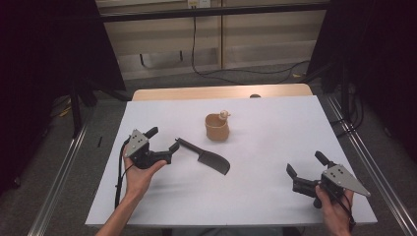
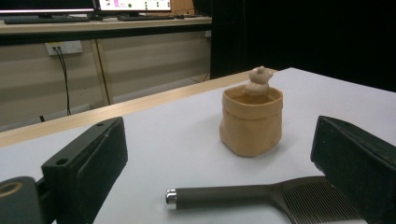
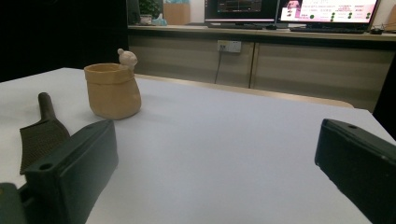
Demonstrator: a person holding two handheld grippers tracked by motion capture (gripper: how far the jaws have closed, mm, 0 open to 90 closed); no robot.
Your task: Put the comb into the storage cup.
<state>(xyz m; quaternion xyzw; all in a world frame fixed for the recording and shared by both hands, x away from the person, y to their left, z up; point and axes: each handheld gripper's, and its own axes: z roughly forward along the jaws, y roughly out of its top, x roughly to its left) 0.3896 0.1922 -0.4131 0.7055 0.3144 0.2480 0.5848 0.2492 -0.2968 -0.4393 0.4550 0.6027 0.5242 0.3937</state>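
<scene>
**Both tools open beside the comb**

The left tool (image 1: pixel 163 139) rests on the white counter (image 1: pixel 265 196) with its jaws spread wide, empty, the comb's handle tip just beside one jaw. The dark comb (image 1: pixel 206 156) lies flat near the counter's middle, in front of a tan cup (image 1: pixel 217 128). The right tool (image 1: pixel 306 165) sits well apart, jaws wide, holding nothing.
</scene>
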